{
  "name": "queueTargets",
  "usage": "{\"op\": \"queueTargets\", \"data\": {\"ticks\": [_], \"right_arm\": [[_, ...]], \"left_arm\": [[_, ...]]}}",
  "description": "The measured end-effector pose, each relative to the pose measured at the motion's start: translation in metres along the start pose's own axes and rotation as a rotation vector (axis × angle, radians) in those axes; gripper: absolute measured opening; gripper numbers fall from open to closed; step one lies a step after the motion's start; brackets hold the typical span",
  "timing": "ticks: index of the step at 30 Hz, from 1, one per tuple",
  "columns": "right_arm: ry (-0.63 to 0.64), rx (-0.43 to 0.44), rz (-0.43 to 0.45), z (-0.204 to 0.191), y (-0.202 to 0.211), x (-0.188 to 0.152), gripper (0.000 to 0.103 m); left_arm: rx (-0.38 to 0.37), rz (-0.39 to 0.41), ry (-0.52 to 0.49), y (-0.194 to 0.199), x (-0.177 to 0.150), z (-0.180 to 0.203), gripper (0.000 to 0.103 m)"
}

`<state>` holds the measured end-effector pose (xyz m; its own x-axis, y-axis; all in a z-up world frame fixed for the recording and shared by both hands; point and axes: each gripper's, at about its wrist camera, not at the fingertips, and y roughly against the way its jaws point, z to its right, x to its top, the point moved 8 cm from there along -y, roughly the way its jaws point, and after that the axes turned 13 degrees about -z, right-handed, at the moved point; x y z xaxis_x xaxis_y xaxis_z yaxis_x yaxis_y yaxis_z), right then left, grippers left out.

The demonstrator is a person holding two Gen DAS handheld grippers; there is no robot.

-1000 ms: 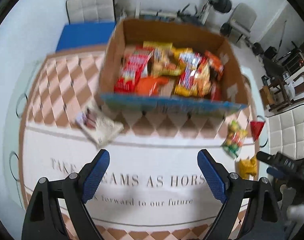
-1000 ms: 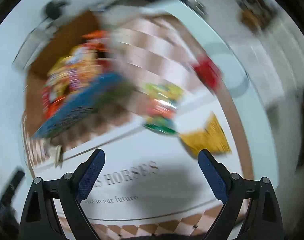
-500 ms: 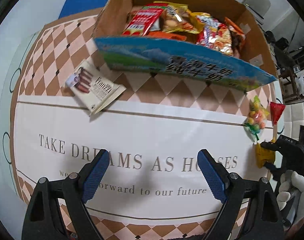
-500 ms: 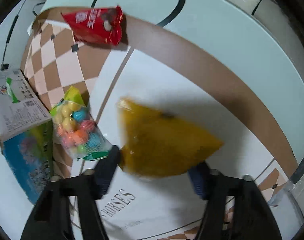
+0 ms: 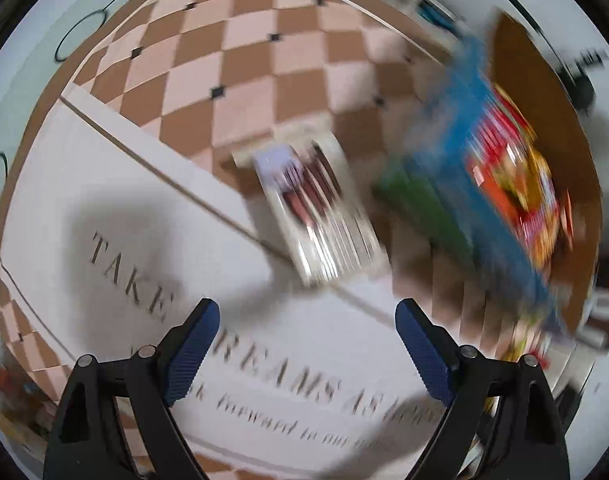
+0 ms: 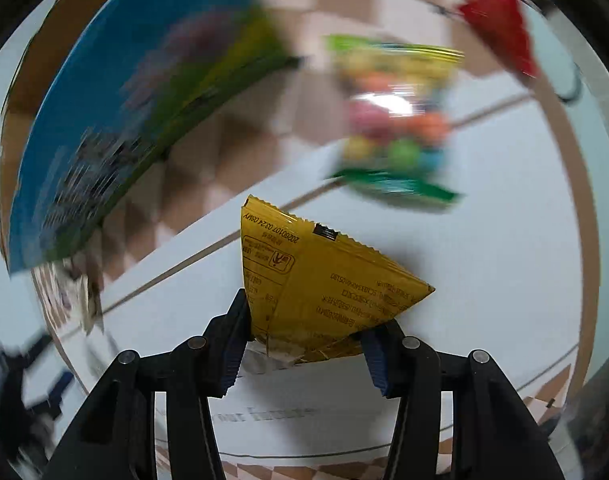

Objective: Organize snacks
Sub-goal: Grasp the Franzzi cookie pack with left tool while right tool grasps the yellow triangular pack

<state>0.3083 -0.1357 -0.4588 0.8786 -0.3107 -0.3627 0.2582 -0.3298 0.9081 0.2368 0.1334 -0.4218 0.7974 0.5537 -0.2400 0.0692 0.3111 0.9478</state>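
Observation:
A yellow triangular snack packet (image 6: 320, 280) sits between the blue pads of my right gripper (image 6: 304, 332), whose jaws are closing and pressing on its lower corners. My left gripper (image 5: 306, 308) stands open over the printed tablecloth with nothing between its fingers. A white snack packet (image 5: 316, 208) lies flat just beyond it, blurred. The cardboard box (image 5: 464, 160) with a blue printed side is to the right of the left gripper, holding several bright snack bags (image 5: 512, 172). In the right wrist view the same box (image 6: 124, 120) fills the upper left.
A clear bag of coloured candy balls (image 6: 396, 128) lies on the cloth beyond the yellow packet, and a red packet (image 6: 500, 24) lies farther back right. The checked tablecloth (image 5: 232, 80) with its white lettered band covers a round table.
My right gripper has shut on the yellow packet, which lay loose on the cloth before. My left gripper has dropped lower, rolled and swung toward the white packet, staying open.

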Motion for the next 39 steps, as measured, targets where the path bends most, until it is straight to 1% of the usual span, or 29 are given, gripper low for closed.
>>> {"op": "queueTargets", "data": {"ticks": [2,5,10,11,15,17,18,20,21,23,28,30,31,34,36,39], "right_arm": [[0.014,-0.012,-0.007,-0.011,-0.004,0.001,0.054],[0.037,-0.048,-0.008,-0.023,-0.009,0.001,0.054],[0.071,-0.094,-0.014,-0.046,-0.016,-0.003,0.054],[0.075,-0.096,-0.017,-0.053,-0.018,-0.006,0.054],[0.087,-0.102,-0.024,-0.062,-0.020,-0.009,0.054],[0.091,-0.103,-0.031,-0.060,-0.022,-0.008,0.054],[0.092,-0.100,-0.038,-0.059,-0.022,-0.007,0.054],[0.092,-0.098,-0.048,-0.054,-0.020,-0.003,0.054],[0.093,-0.105,-0.057,-0.052,-0.021,-0.001,0.054],[0.092,-0.122,-0.077,-0.048,-0.024,0.002,0.054],[0.089,-0.148,-0.098,-0.049,-0.030,0.004,0.057],[0.096,-0.151,-0.103,-0.051,-0.034,0.003,0.057],[0.102,-0.152,-0.105,-0.052,-0.034,0.003,0.056],[0.147,-0.176,-0.105,-0.056,-0.039,-0.003,0.056],[0.185,-0.195,-0.118,-0.056,-0.042,-0.014,0.056],[0.244,-0.231,-0.146,-0.052,-0.047,-0.031,0.056]], "left_arm": [[0.000,-0.005,0.022,-0.008,0.015,0.001,0.090],[0.017,-0.016,0.018,-0.025,0.030,0.010,0.090],[0.078,-0.046,-0.019,-0.049,0.036,0.014,0.090],[0.085,-0.048,-0.024,-0.049,0.035,0.011,0.090],[0.121,-0.048,-0.027,-0.042,0.024,-0.016,0.090],[0.112,-0.040,-0.032,-0.036,0.019,-0.025,0.090],[0.096,-0.031,-0.053,-0.032,0.017,-0.024,0.090],[0.107,-0.004,-0.113,-0.024,0.018,-0.018,0.090],[0.123,0.014,-0.145,-0.020,0.022,-0.013,0.090],[0.135,0.019,-0.164,-0.018,0.034,-0.003,0.090],[0.137,-0.021,-0.202,-0.031,0.068,0.018,0.090],[0.145,-0.016,-0.224,-0.035,0.069,0.023,0.071],[0.169,-0.018,-0.236,-0.036,0.068,0.023,0.057],[0.188,-0.021,-0.266,-0.040,0.059,0.021,0.057],[0.203,-0.026,-0.289,-0.044,0.045,0.022,0.057],[0.214,-0.068,-0.337,-0.056,0.003,0.022,0.057]]}}
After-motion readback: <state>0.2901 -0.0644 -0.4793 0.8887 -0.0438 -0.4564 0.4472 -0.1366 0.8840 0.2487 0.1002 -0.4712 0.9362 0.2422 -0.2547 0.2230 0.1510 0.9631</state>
